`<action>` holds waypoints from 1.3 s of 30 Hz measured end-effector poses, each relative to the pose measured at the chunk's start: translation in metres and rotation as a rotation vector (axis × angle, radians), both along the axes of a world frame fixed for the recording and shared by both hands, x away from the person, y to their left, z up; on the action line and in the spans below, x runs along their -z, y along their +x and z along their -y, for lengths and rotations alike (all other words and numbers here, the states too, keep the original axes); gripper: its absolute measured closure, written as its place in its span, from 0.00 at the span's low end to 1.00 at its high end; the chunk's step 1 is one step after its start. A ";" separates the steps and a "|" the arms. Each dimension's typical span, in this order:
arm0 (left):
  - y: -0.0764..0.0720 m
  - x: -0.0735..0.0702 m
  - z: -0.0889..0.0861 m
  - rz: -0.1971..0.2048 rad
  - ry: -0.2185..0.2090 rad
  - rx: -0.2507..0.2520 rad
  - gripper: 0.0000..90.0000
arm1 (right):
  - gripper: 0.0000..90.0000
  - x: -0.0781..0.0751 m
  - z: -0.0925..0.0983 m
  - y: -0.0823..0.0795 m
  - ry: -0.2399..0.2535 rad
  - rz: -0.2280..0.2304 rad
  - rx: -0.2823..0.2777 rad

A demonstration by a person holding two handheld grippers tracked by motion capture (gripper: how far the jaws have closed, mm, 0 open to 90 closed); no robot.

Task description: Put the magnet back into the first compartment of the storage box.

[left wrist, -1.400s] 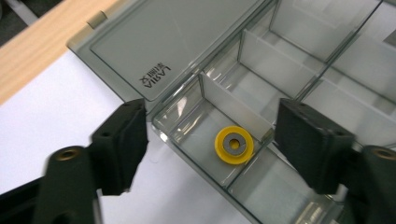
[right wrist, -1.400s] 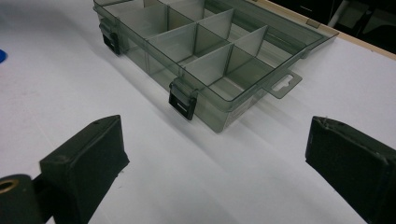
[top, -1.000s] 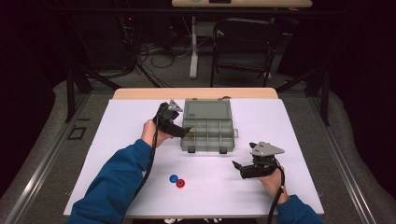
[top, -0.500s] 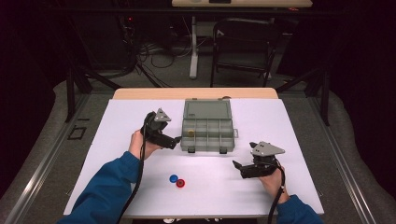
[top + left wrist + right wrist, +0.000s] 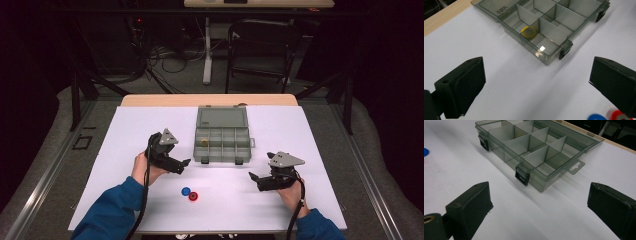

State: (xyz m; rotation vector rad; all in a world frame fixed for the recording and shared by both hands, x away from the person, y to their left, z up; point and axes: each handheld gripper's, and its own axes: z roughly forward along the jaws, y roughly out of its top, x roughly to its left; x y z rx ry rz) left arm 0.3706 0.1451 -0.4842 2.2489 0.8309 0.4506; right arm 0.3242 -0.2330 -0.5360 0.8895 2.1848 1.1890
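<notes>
Presently: left gripper [image 5: 186,163], jaws just spread apart and empty, at nine o'clock of the box [image 5: 221,141] holding a yellow disc [image 5: 528,31]; blue disc [image 5: 186,191] and red disc [image 5: 193,196] await at six. Right gripper [image 5: 253,177] apart, idle.

Yellow disc [image 5: 528,31] flat in open compartment box [image 5: 222,146]; blue disc [image 5: 186,191], red disc [image 5: 193,196] touching nearby.

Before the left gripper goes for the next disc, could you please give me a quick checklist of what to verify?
1. Left gripper open, nothing between its fingers: ok.
2. Yellow disc lying inside a compartment of the organizer box: ok.
3. Box lid open: ok.
4. Blue disc and red disc loose on the table: ok.
5. Right gripper open and apart from the discs: ok.
</notes>
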 end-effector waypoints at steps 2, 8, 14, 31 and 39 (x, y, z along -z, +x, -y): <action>-0.007 0.003 -0.001 -0.003 0.003 0.003 0.00 | 0.05 0.000 0.000 0.000 -0.001 0.002 0.000; -0.017 0.011 -0.002 -0.019 0.012 -0.004 0.00 | 0.05 0.000 0.000 0.000 0.001 0.003 0.003; -0.027 0.021 -0.004 -0.040 0.015 -0.004 0.00 | 0.05 0.000 0.000 0.000 0.001 0.004 0.001; -0.043 0.046 -0.006 -0.123 0.024 0.002 0.01 | 0.05 0.001 -0.001 0.000 -0.004 0.007 -0.001; -0.048 0.053 -0.002 -0.143 0.042 0.020 0.09 | 0.05 0.000 0.000 0.000 -0.005 0.007 0.001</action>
